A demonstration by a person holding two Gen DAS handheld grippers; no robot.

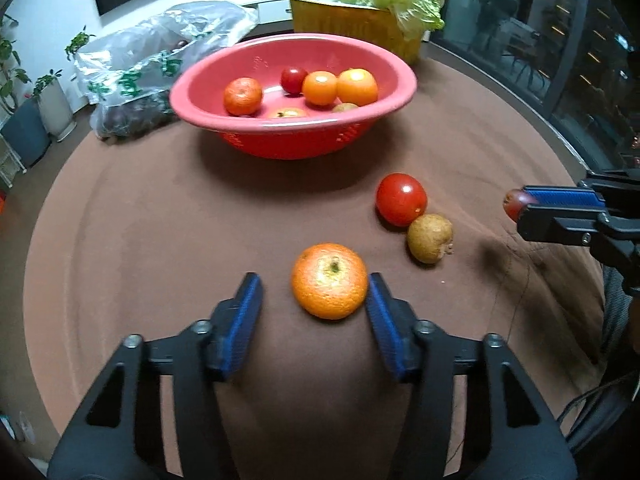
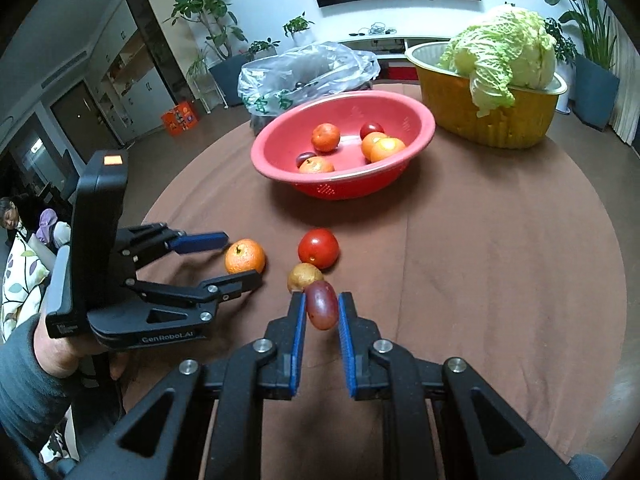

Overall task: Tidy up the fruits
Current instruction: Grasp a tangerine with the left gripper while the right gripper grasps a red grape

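Left gripper (image 1: 314, 294) jaws standing apart, orange (image 1: 329, 280) lying between them on cloth, touching right pad, gap at left pad. Right gripper (image 2: 322, 312) clenching small red fruit (image 2: 321, 305), lifted. Bowl (image 1: 400, 92) lying straight ahead, beyond orange.

One round pink-red plastic colander bowl (image 2: 343, 168) stands on the brown-clothed surface (image 2: 480, 280). Inside it I count four orange mandarins (image 2: 325, 137), one small red tomato (image 2: 371, 129), one dark plum-like fruit (image 2: 305, 157), and one brownish fruit (image 1: 345, 107) barely showing in the left view. Loose on the cloth: one orange mandarin (image 1: 329, 281), one large red tomato (image 1: 401, 199), one tan pear-shaped fruit (image 1: 429, 238). One reddish-purple fruit (image 2: 321, 304) sits in a tool. One yellow tub (image 2: 488, 120), one cabbage (image 2: 504, 52), one plastic bag (image 2: 308, 76).
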